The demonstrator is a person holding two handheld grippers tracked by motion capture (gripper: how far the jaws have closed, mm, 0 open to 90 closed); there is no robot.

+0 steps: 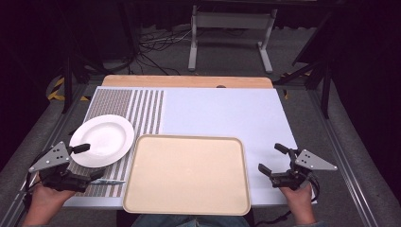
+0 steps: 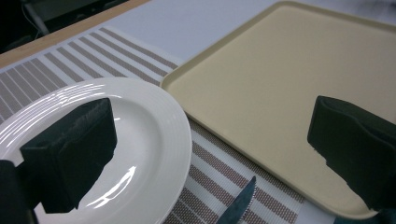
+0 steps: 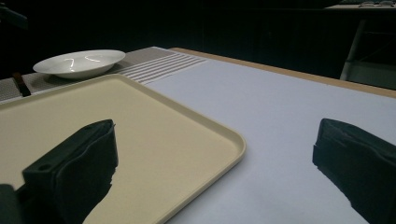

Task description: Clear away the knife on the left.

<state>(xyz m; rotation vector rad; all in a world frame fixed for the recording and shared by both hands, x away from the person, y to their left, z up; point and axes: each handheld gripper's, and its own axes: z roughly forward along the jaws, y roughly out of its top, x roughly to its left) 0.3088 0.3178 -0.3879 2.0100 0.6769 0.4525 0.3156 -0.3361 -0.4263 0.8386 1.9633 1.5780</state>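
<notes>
A beige rectangular tray lies at the near edge of the table, nothing on it. Just to its left, a white round plate sits on a brown-and-white striped placemat; the plate holds nothing as well. A knife lies on the placemat near the tray's left rim, its serrated tip showing in the left gripper view. The left gripper is held over the plate's near edge, jaws spread wide with nothing between them. The right gripper is held over the white table covering right of the tray, jaws likewise spread apart and empty.
</notes>
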